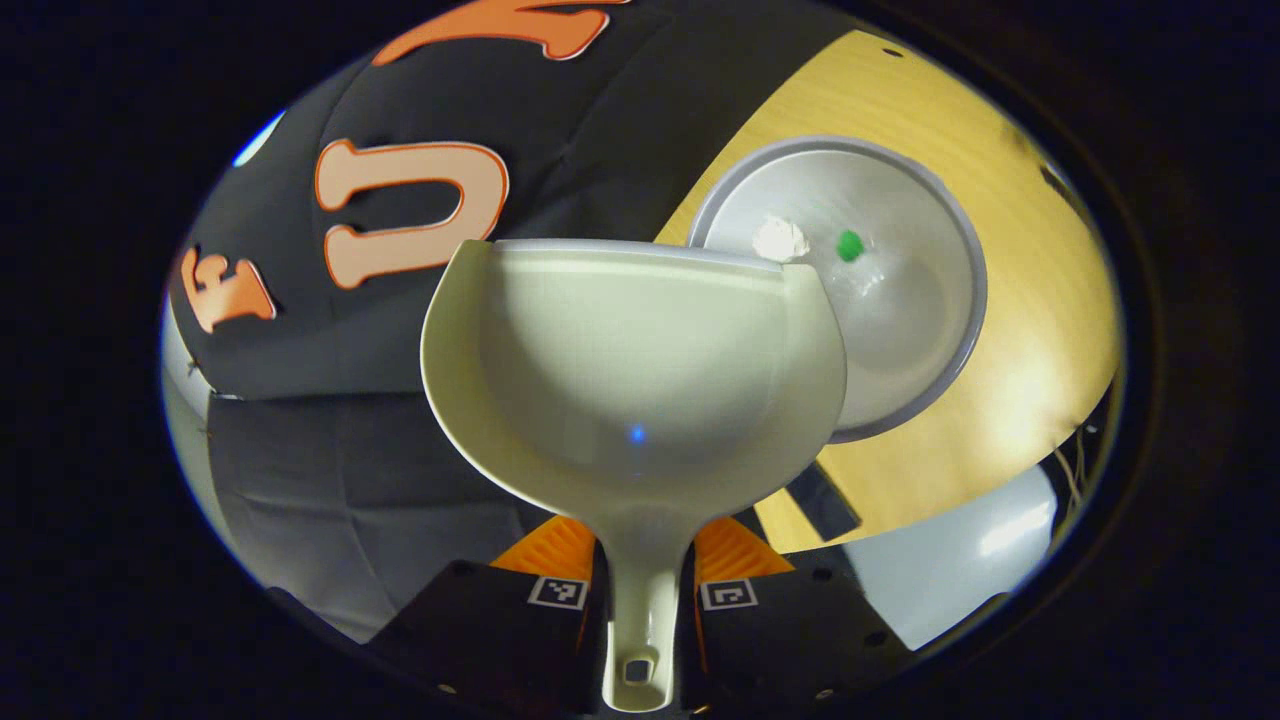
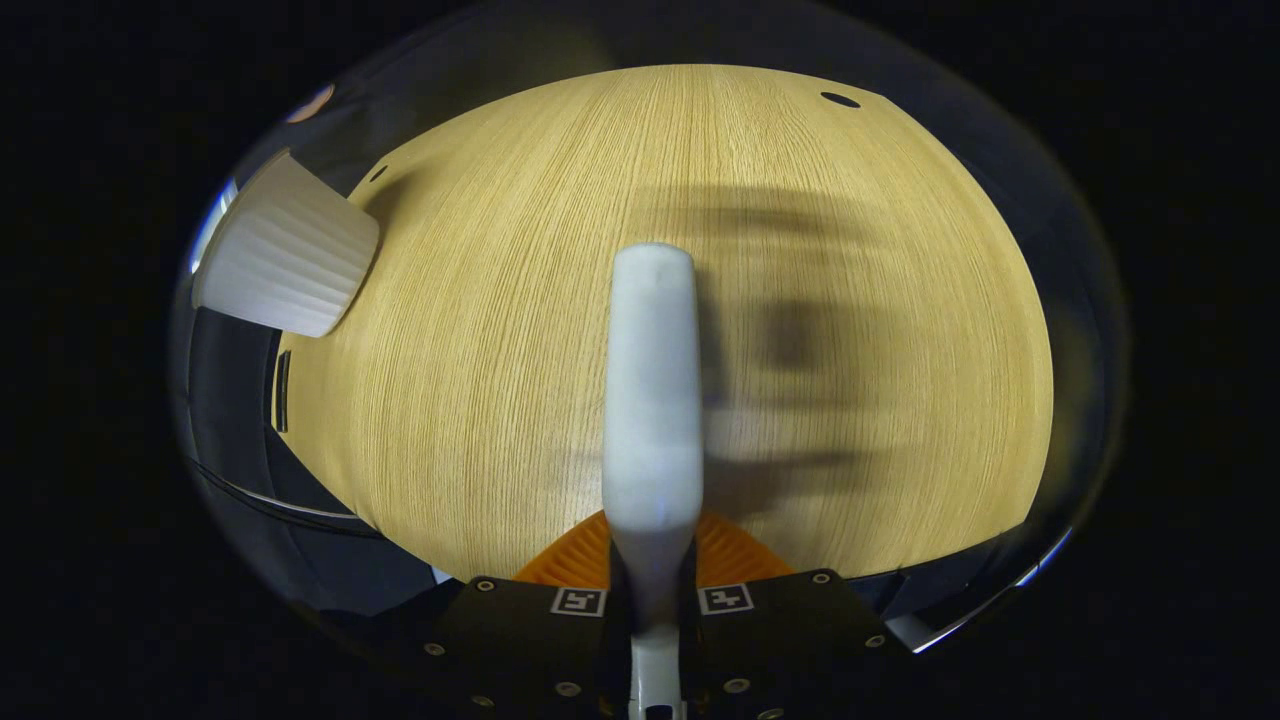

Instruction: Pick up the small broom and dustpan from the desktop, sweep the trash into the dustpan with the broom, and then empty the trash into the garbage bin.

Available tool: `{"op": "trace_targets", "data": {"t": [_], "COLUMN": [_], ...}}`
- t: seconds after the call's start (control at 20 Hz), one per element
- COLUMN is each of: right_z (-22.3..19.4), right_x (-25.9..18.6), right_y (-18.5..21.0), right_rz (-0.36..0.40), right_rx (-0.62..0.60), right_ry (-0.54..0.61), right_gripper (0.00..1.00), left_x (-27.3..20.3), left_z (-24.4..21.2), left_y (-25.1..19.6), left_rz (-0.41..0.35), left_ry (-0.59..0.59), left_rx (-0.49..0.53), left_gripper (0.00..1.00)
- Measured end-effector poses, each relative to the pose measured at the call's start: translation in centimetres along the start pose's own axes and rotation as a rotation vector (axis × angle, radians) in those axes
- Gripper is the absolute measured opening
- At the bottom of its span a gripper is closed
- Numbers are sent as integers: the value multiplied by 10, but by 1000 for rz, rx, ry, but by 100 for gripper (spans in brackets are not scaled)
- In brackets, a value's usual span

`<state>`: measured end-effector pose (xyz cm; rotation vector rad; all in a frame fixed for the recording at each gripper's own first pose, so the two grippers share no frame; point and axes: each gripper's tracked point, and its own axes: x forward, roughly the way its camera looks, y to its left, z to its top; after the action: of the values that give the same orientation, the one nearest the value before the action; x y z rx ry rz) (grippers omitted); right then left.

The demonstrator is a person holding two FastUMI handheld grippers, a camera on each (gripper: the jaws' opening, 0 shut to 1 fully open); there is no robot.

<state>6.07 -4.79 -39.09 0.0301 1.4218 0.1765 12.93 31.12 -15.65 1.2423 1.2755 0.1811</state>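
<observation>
Both jaws are pinching handles: your left gripper (image 1: 640,590) is gripping the dustpan (image 1: 630,370), your right gripper (image 2: 655,590) the broom (image 2: 652,390). Trash (image 1: 780,238) is lying in the bin (image 1: 940,230); tilting carelessly risks knocking it over.

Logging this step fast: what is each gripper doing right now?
Left gripper: closed on the dustpan handle.
Right gripper: closed on the broom handle.

Both cams ride the tongs, looking down

Left gripper view tilts over the bin (image 1: 900,290); right gripper view hovers near above the shared worktop (image 2: 480,330).
</observation>
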Motion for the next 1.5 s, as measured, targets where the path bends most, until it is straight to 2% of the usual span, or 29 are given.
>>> {"op": "trace_targets", "data": {"t": [0.15,0.2,0.3,0.35,0.55,0.7,0.8,0.95,1.35,1.5], "right_z": [3,3,3,4,4,6,6,7,8,2], "right_x": [-2,-3,-4,-5,-6,-7,-9,-9,-9,-10], "right_y": [-1,0,-1,-1,0,0,0,0,-1,2], "right_rz": [1,1,2,2,-1,-3,-8,-16,-19,-22], "right_rx": [-3,-1,0,-1,-1,0,2,3,37,48], "right_ry": [1,2,0,1,3,-1,-3,-2,-13,-7], "right_gripper": [19,19,19,19,19,19,19,19,23,25], "left_x": [-2,-2,3,2,-13,-38,-73,-127,-186,-182], "left_z": [-15,-17,-16,-16,5,43,77,114,174,186], "left_y": [2,-2,-13,-26,-97,-127,-152,-171,-259,-299], "left_rz": [108,113,39,-41,-442,-666,-802,-897,-1033,-998], "left_ry": [-19,-29,-39,-40,-52,-97,-145,-230,-290,-297], "left_rx": [105,101,4,-87,-505,-715,-794,-788,-757,-741], "left_gripper": [27,26,26,27,27,27,27,27,27,27]}}
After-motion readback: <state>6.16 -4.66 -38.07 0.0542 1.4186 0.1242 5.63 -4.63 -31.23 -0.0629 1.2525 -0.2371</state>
